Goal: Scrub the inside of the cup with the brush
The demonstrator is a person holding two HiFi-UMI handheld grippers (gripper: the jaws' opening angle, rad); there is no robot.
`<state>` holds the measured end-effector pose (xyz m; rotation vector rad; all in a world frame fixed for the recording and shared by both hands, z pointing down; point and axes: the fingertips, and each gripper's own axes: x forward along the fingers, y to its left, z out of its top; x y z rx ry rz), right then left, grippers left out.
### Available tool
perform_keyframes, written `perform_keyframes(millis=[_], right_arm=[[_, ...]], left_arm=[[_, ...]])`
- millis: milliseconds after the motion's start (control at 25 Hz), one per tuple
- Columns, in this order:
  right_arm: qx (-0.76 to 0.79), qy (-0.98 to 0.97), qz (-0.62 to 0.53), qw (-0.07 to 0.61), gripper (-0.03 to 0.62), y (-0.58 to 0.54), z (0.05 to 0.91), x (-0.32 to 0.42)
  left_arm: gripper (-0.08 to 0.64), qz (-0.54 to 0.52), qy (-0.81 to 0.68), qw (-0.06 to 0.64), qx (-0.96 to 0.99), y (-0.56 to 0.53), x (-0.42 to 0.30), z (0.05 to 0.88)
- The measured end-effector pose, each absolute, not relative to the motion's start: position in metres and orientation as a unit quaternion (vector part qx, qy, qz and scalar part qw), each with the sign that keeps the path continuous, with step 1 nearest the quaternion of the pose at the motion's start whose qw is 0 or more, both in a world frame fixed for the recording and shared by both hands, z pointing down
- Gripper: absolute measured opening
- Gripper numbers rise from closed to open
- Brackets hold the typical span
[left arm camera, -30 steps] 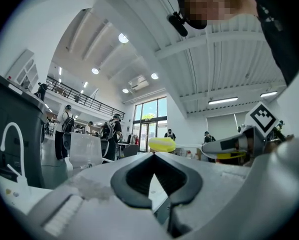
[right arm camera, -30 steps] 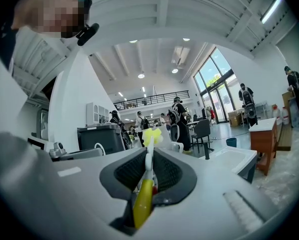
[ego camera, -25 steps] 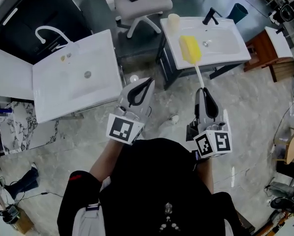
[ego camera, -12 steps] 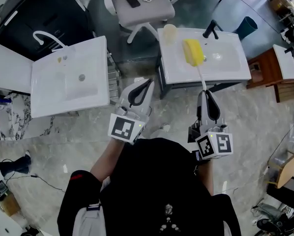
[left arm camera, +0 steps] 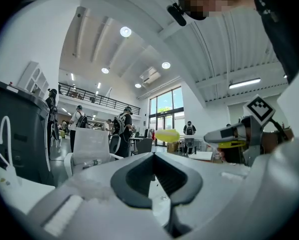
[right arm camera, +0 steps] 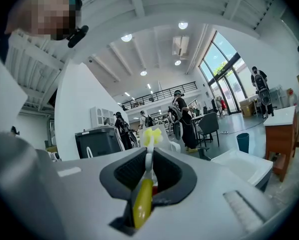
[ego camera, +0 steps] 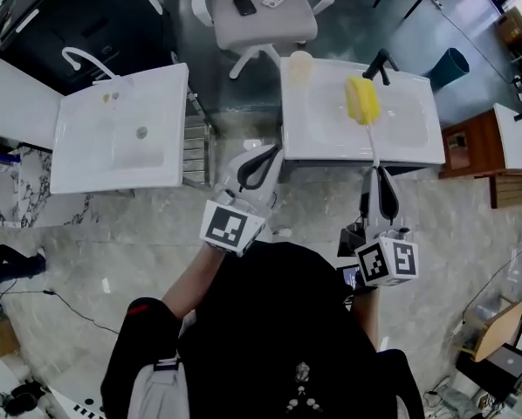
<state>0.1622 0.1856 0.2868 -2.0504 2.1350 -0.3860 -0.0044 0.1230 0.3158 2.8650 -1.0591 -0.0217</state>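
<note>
Brush first: its handle is clamped between the jaws of my right claw. The right gripper view shows the yellow grip and white stem running straight out between the pads. From that claw the brush reaches forward, and its yellow sponge head hangs over the bowl of the white sink worktop, just short of the black tap. My left claw is closed with nothing in it, and it hangs by the worktop's near left corner.

The cup stands upright on the far left corner of that worktop — ahead of my left claw and a little to its right, and ahead and well to the left of my right claw. It is apart from the sponge head, with part of the bowl between them. Nothing touches it.

So I judge the scrubbing has not begun: this is the approach, with the tool in hand and the cup not yet taken. The next move, as I see it, belongs to the left claw — open the jaws, reach forward past the near edge and close on the cup's wall to steady it. Then the right claw has to swing the sponge head leftward and tip it down into the cup's mouth. The cup looks light and thin, so the squeeze should be gentle, or it may tip or slide.
</note>
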Motion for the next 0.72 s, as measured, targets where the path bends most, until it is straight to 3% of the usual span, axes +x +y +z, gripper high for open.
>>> perform_keyframes(millis=[720], right_arm=[[-0.683,0.719,-0.127,0.02,0.043,0.053,0.286,0.198]], left_arm=[[0.002,-0.011,-0.364,0.056,0.93,-0.03,0.035,0.34]])
